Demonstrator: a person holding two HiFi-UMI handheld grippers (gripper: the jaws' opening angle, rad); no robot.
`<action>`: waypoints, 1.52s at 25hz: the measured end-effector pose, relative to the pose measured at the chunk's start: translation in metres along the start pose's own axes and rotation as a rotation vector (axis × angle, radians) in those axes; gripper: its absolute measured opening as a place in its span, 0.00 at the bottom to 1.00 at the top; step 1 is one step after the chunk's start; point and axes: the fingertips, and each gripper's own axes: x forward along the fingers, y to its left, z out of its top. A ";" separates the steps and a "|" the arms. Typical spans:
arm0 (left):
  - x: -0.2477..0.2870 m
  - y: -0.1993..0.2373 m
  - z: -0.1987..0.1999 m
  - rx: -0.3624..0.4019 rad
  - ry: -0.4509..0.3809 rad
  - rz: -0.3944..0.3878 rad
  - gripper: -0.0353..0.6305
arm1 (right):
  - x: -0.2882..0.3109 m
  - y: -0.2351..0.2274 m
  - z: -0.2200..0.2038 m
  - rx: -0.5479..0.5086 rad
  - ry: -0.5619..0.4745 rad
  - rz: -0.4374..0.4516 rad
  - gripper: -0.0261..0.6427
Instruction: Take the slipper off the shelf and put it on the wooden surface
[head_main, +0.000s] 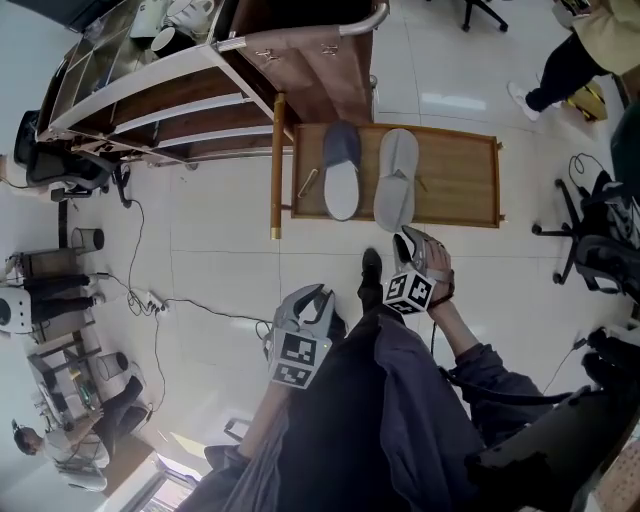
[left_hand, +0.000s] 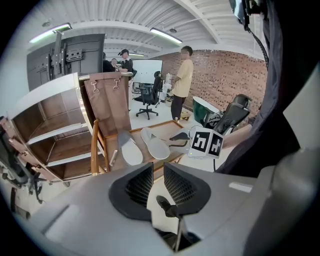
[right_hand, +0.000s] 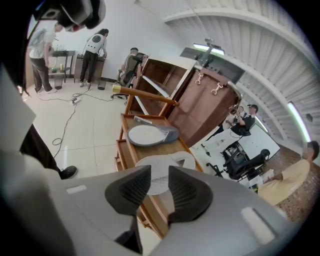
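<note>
Two slippers lie side by side on the low wooden surface (head_main: 455, 190): one with a dark grey upper (head_main: 342, 170) and a light grey one (head_main: 396, 180). The tipped wooden shelf (head_main: 180, 110) stands at their left. My right gripper (head_main: 410, 240) hovers just in front of the light slipper (right_hand: 162, 167); its jaws stand a little apart with nothing between them. My left gripper (head_main: 313, 296) is further back over the white floor, its jaws narrowly apart and empty. The left gripper view shows both slippers (left_hand: 131, 150) (left_hand: 156, 145) and the right gripper (left_hand: 179, 136) beside them.
A dark shoe (head_main: 371, 270) and trouser leg of the person holding the grippers are between the two grippers. Cables (head_main: 150, 300) trail over the floor at the left. Office chairs (head_main: 590, 240) stand at the right, and a bystander (head_main: 580, 40) stands beyond the surface.
</note>
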 end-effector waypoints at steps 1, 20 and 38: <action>-0.004 -0.005 -0.006 0.003 -0.001 -0.008 0.15 | -0.008 0.003 0.001 0.002 -0.007 -0.016 0.18; -0.224 -0.025 -0.257 0.173 -0.117 -0.122 0.15 | -0.242 0.252 0.099 0.141 -0.039 -0.188 0.04; -0.305 -0.060 -0.305 0.232 -0.221 -0.172 0.15 | -0.364 0.332 0.159 0.165 -0.105 -0.261 0.04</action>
